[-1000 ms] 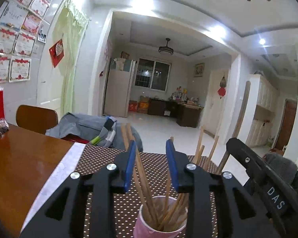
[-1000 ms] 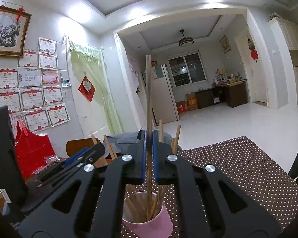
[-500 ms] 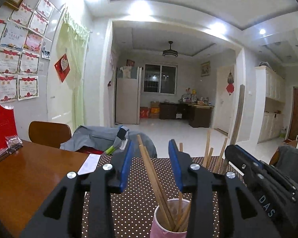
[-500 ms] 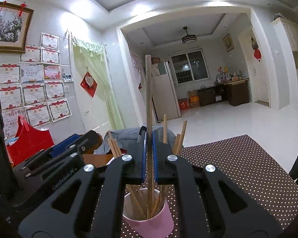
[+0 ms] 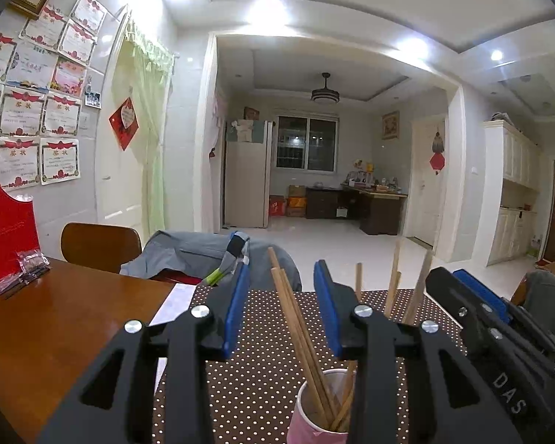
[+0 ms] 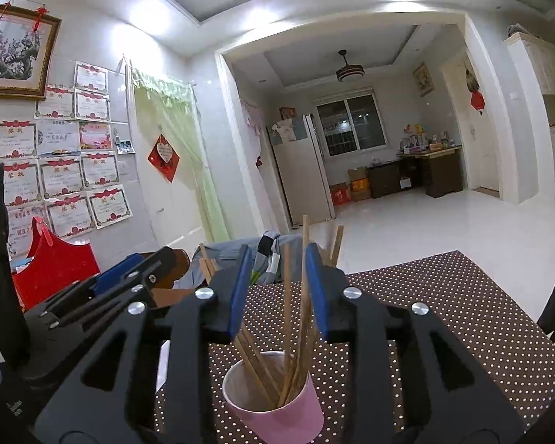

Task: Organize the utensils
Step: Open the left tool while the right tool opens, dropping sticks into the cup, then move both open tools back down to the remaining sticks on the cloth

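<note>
A pink paper cup [image 6: 277, 407] stands on the brown dotted tablecloth [image 6: 444, 314] and holds several wooden chopsticks [image 6: 303, 296] that lean apart. My right gripper [image 6: 277, 288] is open just above the cup, its blue pads on either side of the sticks and gripping none. In the left wrist view the same cup [image 5: 314, 418] sits low between the jaws with chopsticks [image 5: 296, 325] rising through the gap. My left gripper [image 5: 281, 307] is open and empty. Each gripper shows at the edge of the other's view.
The bare wooden table [image 5: 55, 325] lies left of the cloth, with a red bag [image 5: 3, 236] and a small packet [image 5: 29, 266] on it. A wooden chair [image 5: 100, 244] and one draped with grey clothes [image 5: 203, 255] stand at the far edge.
My right gripper was shut on one upright chopstick and has opened; that stick now rests in the cup. The left gripper stayed open and tilted up a little.
</note>
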The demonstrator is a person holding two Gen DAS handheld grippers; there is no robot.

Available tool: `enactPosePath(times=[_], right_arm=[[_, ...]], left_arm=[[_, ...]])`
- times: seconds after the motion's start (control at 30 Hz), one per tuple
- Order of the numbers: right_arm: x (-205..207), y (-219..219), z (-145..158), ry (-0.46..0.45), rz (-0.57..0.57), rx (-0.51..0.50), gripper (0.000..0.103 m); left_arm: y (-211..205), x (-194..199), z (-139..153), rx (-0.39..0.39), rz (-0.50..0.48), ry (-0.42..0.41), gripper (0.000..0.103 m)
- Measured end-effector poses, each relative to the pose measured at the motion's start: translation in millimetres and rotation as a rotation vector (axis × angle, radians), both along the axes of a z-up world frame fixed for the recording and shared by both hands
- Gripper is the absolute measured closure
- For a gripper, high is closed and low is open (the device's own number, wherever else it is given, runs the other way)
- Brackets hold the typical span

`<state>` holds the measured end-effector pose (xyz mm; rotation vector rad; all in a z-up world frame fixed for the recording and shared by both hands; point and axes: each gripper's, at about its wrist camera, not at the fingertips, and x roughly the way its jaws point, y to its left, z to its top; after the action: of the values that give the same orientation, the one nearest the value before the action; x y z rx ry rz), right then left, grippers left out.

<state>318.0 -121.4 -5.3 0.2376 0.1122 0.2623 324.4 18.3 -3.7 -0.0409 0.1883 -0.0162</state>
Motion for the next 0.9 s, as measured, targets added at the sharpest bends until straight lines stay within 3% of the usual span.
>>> enactPosePath(times=[0.27, 0.57, 0.67, 0.77, 0.8, 0.83, 0.9], right_arm=[[-4.3, 0.0, 4.1, -0.013, -0.013, 0.007, 0.072], [-30.8, -12.7, 10.0, 0.005, -0.046, -0.001, 0.071], [-43.6, -16.0, 13.6, 0.004, -0.053, 0.008, 0.06], [-60.1, -15.5, 16.6, 0.006, -0.051, -0.006, 0.06], [-63.5, -15.4, 16.7, 0.01, -0.051, -0.011, 0.06], [-69.0, -15.2, 16.6, 0.016, -0.051, -0.015, 0.06], [-78.0, -15.4, 15.2, 0.033, -0.049, -0.017, 0.058]], left_arm=[[1.6, -2.5, 1.4, -0.006, -0.004, -0.006, 0.066], [-1.0, -32.1, 13.1, -0.012, -0.032, -0.017, 0.066], [-1.1, -47.2, 13.3, 0.02, -0.028, -0.008, 0.066], [2.6, -64.6, 14.2, 0.026, -0.04, 0.01, 0.066], [4.2, -69.3, 14.0, 0.021, -0.048, 0.021, 0.062], [6.0, -73.2, 14.3, 0.016, -0.055, 0.032, 0.049], [11.2, -86.0, 12.8, 0.002, -0.074, 0.059, 0.045]])
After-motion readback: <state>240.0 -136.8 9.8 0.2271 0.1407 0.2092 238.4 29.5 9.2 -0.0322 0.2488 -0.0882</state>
